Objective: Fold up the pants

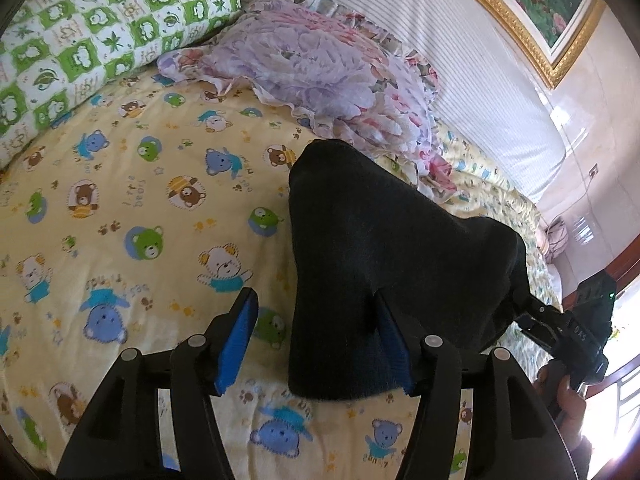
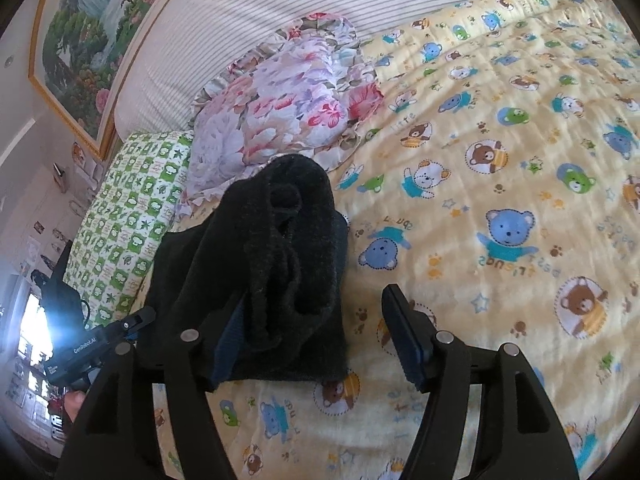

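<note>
Black pants (image 1: 360, 248) lie bunched on the yellow bear-print bedspread (image 1: 120, 208). My left gripper (image 1: 316, 344) is open; the cloth drapes over its right finger (image 1: 394, 344), and its left finger (image 1: 236, 344) is bare. In the right wrist view the pants (image 2: 288, 256) form a heap draped over the left finger (image 2: 232, 336) of my right gripper (image 2: 316, 336), which is open too; its right finger (image 2: 404, 336) is bare. The right gripper also shows at the pants' right edge in the left wrist view (image 1: 568, 328), the left gripper at the left in the right wrist view (image 2: 100, 340).
A floral ruffled pillow (image 1: 320, 60) and a green checked pillow (image 1: 92, 32) lie near the striped headboard (image 1: 460, 52). A gold-framed painting (image 1: 536, 4) hangs above. The bedspread (image 2: 500, 160) stretches wide to the right of the pants.
</note>
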Demonstrator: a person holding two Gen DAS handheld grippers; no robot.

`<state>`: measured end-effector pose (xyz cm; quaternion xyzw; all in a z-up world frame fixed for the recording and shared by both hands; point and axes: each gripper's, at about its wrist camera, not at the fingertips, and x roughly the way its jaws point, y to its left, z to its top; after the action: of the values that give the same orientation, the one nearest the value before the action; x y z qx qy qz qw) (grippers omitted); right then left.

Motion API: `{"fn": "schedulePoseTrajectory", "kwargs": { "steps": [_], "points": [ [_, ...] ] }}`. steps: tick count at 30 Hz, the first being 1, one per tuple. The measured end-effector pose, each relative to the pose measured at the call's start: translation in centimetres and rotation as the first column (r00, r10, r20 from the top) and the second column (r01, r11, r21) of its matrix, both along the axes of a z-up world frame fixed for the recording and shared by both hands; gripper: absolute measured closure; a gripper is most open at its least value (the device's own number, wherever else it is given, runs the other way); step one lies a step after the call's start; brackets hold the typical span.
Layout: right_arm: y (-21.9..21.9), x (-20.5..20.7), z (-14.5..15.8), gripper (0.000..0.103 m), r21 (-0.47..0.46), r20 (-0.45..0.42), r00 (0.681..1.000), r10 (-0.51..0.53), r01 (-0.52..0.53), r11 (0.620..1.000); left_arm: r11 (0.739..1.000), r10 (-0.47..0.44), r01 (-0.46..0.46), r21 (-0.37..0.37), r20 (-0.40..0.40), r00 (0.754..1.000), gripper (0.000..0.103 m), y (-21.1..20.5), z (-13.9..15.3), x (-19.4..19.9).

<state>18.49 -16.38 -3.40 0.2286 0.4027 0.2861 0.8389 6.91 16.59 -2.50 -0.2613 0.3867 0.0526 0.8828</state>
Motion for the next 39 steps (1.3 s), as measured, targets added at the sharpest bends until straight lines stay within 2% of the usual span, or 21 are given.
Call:
{"fn": "schedulePoseTrajectory", "kwargs": {
  "steps": [7, 11, 21, 25, 33, 35, 39],
  "points": [
    [-0.5, -1.7, 1.1, 0.035, -0.042, 0.031, 0.999, -0.019, 0.020, 0.999, 0.998, -0.004, 0.005, 0.060, -0.021, 1.000, 0.042, -1.2, 0.4, -1.3],
    [-0.9, -2.4, 1.3, 0.035, -0.050, 0.031, 0.999, -0.024, 0.026, 0.998, 0.996, 0.001, 0.001, 0.091, -0.020, 1.000, 0.039, -1.8, 0.9, -2.1],
    [0.2, -4.2, 2.1, 0.035, -0.087, 0.048, 0.998, 0.029, -0.025, 0.996, 0.990, -0.041, 0.043, 0.137, -0.017, 0.999, 0.037, -4.0, 1.7, -3.1],
    [1.0, -5.1, 2.7, 0.029, -0.134, 0.081, 0.995, 0.055, -0.044, 0.990, 0.986, -0.053, 0.054, 0.159, -0.014, 0.999, 0.034, -4.9, 2.0, -3.4],
    [2.7, -6.6, 3.8, 0.027, -0.227, 0.150, 0.980, 0.128, -0.092, 0.969, 0.975, -0.070, 0.070, 0.209, -0.005, 0.998, 0.029, -6.2, 2.7, -3.9],
    [3.1, -7.0, 4.0, 0.021, -0.238, 0.164, 0.975, 0.149, -0.108, 0.965, 0.971, -0.072, 0.070, 0.228, -0.002, 0.997, 0.027, -6.5, 3.0, -4.0],
    [3.8, -7.8, 4.5, 0.018, -0.253, 0.199, 0.961, 0.190, -0.137, 0.958, 0.967, -0.070, 0.066, 0.248, 0.005, 0.998, 0.022, -6.6, 3.4, -4.3]
  ]
}}
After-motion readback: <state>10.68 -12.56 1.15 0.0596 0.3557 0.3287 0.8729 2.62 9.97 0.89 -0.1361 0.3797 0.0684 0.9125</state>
